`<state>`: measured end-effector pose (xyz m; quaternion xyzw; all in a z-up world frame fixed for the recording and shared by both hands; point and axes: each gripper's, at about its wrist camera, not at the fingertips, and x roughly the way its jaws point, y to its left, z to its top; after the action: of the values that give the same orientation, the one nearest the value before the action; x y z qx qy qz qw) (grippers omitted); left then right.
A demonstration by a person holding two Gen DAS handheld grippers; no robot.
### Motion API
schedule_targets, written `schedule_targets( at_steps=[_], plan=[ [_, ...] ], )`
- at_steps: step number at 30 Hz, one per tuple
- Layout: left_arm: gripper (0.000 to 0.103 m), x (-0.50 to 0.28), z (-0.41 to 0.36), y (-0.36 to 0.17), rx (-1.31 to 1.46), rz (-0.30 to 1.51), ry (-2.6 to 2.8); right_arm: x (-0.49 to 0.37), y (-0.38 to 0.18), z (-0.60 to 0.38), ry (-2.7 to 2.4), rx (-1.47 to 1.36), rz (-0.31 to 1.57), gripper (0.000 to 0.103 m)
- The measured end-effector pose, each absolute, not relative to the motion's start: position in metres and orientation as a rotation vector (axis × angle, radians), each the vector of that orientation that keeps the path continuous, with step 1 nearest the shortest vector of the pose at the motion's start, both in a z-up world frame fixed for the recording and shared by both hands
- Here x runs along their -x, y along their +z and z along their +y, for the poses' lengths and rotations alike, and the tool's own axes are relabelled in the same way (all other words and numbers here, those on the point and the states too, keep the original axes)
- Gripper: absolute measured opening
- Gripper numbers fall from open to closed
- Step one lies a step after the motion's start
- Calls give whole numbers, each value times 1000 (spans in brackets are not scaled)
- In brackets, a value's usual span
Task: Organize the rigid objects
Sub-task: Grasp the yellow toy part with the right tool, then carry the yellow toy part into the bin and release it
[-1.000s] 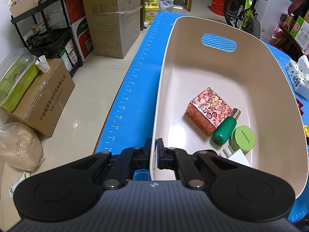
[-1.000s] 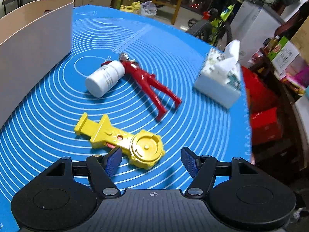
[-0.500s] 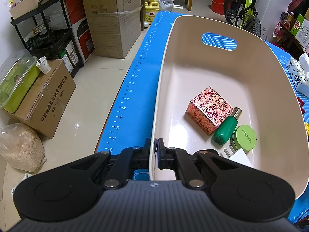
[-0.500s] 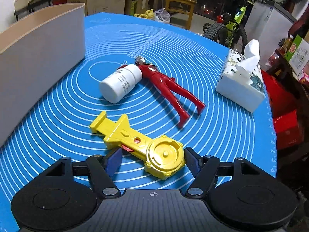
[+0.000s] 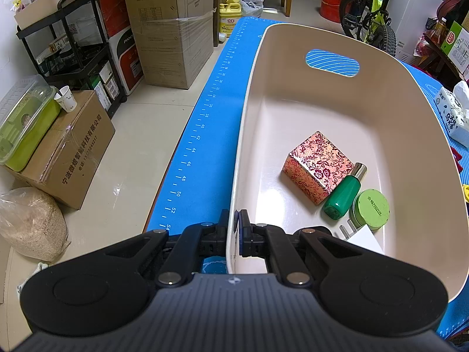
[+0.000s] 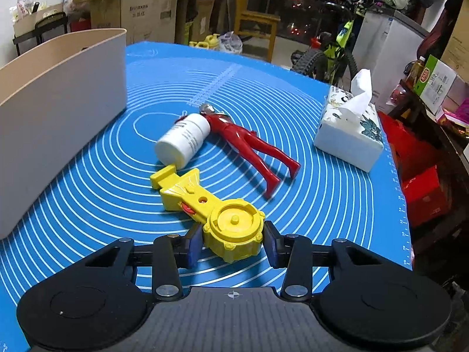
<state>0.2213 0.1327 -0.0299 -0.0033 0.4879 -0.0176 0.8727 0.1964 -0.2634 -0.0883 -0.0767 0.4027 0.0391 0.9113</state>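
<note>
My left gripper point(image 5: 233, 228) is shut on the near left rim of the beige bin point(image 5: 252, 94). Inside the bin lie a floral pink box point(image 5: 318, 165), a green bottle point(image 5: 343, 196), a green round tin point(image 5: 370, 209) and a white card point(image 5: 363, 239). In the right wrist view the bin's outer wall point(image 6: 58, 123) stands at the left. My right gripper point(image 6: 233, 242) is open, its fingers on either side of the round end of a yellow toy launcher point(image 6: 211, 208) on the blue mat. A white pill bottle point(image 6: 183, 140) and a red figure point(image 6: 249, 149) lie beyond it.
A tissue box point(image 6: 348, 135) stands at the mat's right side, also in the left wrist view point(image 5: 453, 117). The blue mat point(image 6: 263, 94) ends at the table edge on the right. Cardboard boxes point(image 5: 67, 149), a shelf cart and a bicycle point(image 5: 372, 14) stand on the floor around.
My right gripper moved forward and its fingers now straddle the yellow launcher's round end, narrower than before. The left gripper stays shut on the bin rim.
</note>
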Motion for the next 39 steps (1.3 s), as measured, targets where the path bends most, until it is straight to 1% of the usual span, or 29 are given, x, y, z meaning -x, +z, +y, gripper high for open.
schedule_targets(
  at_steps=[12, 19, 33, 39],
  plan=[
    [7, -221, 133, -30, 6, 1019, -37, -175, -65, -256, 74, 165, 770, 49],
    [7, -221, 133, -30, 6, 1019, -36, -168, -37, -244, 99, 153, 696, 49],
    [7, -221, 133, -30, 6, 1019, -36, -180, 30, -173, 322, 86, 503, 49],
    [7, -221, 132, -30, 6, 1020, -37, -201, 33, -121, 419, 141, 519, 49]
  ],
)
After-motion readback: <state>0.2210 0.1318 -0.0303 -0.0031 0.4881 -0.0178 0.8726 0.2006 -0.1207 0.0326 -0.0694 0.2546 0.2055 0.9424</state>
